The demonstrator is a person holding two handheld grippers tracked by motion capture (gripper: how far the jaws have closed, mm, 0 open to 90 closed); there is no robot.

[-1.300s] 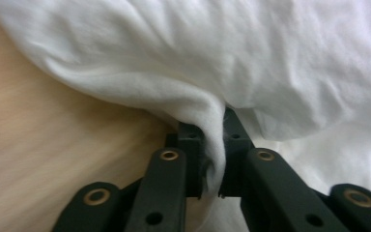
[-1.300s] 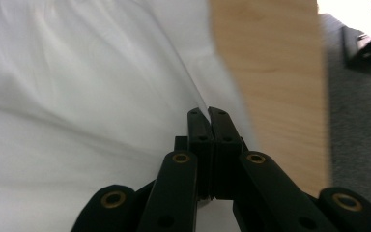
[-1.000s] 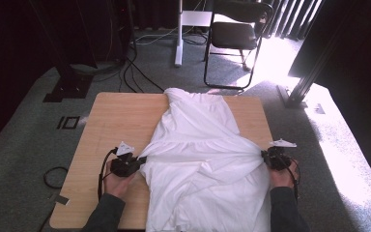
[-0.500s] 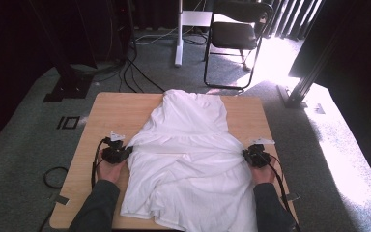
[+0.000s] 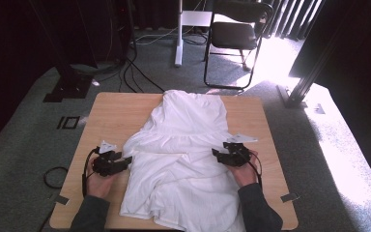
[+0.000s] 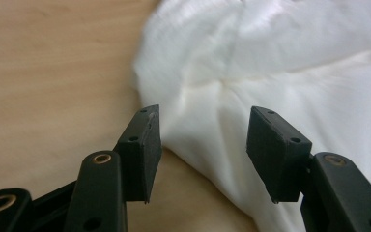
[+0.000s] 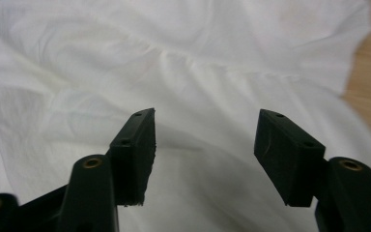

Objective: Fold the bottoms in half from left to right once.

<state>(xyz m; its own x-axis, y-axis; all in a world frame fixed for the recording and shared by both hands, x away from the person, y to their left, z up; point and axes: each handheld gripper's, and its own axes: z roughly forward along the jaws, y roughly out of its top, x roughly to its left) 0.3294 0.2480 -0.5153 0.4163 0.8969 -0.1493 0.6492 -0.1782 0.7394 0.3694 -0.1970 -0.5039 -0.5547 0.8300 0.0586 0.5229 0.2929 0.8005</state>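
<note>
White dress (image 5: pixel 183 159) hem cut off below; both grippers' fingers apart, freshly opened, empty.

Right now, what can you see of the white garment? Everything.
The white garment is soft, thin, creased fabric, dress-like, with a narrow top toward the table's far edge and a gathered seam across the middle. It lies flat on the wooden table, with its lower part folded up over itself and its hem at the near edge. The left gripper and right gripper sit at its sides; their jaws have just been opening, with nothing clamped.
</note>
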